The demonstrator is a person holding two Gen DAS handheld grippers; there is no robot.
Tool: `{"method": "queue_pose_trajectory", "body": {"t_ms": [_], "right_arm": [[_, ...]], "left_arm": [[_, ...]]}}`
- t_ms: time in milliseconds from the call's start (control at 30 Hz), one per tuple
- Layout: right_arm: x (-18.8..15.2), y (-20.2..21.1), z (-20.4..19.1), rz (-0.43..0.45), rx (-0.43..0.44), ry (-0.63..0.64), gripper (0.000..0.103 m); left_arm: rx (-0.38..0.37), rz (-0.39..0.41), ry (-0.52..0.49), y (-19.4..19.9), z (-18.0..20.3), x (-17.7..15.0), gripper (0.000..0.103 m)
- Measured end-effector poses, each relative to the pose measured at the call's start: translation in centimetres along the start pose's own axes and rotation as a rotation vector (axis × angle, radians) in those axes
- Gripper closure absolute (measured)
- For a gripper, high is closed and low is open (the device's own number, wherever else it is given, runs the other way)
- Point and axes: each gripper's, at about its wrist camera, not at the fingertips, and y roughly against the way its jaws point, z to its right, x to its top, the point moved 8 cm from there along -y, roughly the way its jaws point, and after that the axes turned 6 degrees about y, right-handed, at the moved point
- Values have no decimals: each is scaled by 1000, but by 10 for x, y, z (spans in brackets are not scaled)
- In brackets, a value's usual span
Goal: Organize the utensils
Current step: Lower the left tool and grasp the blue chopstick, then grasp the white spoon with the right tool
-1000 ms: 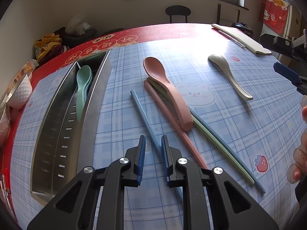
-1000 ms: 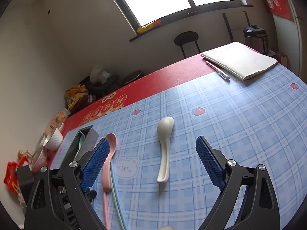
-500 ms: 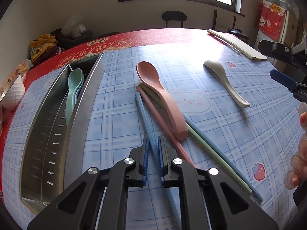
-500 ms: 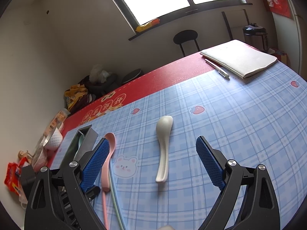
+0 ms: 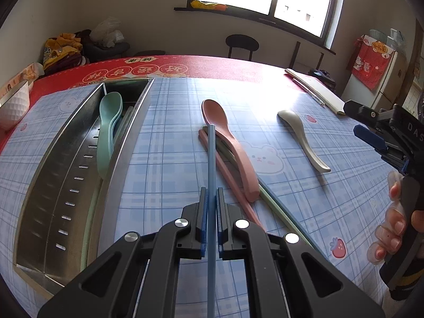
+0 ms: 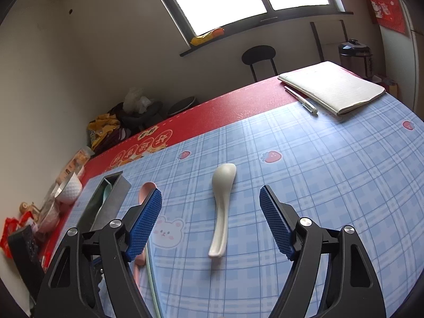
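My left gripper [image 5: 211, 196] is shut on a blue chopstick [image 5: 211, 159], which sticks out forward and is lifted off the cloth. Below it lie a pink spoon [image 5: 228, 143], a pink chopstick [image 5: 225, 169] and a green chopstick [image 5: 275, 206]. The steel utensil tray [image 5: 61, 185] at the left holds a green spoon [image 5: 108, 132]. A white spoon [image 6: 221, 212] lies on the cloth ahead of my right gripper [image 6: 210, 206], handle toward me. Its jaws are closing, still wide apart and clear of the spoon. The right gripper [image 5: 371, 136] and a hand appear at the right edge of the left view.
A white notebook [image 6: 334, 87] with a pen [image 6: 300, 99] lies at the far right of the table. A white bowl [image 6: 70, 189] and snack packets stand at the far left edge. A black chair [image 6: 261, 58] stands behind the table under the window.
My left gripper has shut on the blue chopstick and raised it off the table, now pointing straight ahead. My right gripper's jaws have narrowed a little around the white spoon.
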Motion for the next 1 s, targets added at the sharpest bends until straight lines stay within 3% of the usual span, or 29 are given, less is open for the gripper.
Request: {"method": "queue_pose_trajectory", "body": {"t_ms": [200, 300, 333, 433, 600, 767, 1000], "right_arm": [[-4, -10, -1, -25, -30, 46, 46], [-8, -16, 2, -34, -62, 70, 58], [-9, -17, 3, -35, -72, 74, 67], [-12, -22, 2, -49, -78, 93, 74], [-17, -30, -10, -87, -76, 167, 75], [-23, -48, -15, -180, -153, 239, 75], [-26, -77, -2, -299, -183, 196, 75]], "left_arm": [[-86, 54, 43, 10, -2, 4, 97], [-117, 78, 38, 16, 1, 5, 97], [-126, 84, 38, 17, 1, 6, 97], [-144, 102, 43, 22, 1, 8, 97], [-160, 119, 77, 30, -5, 11, 97], [-168, 182, 92, 46, -9, 20, 97], [-174, 206, 103, 51, -10, 23, 97]]}}
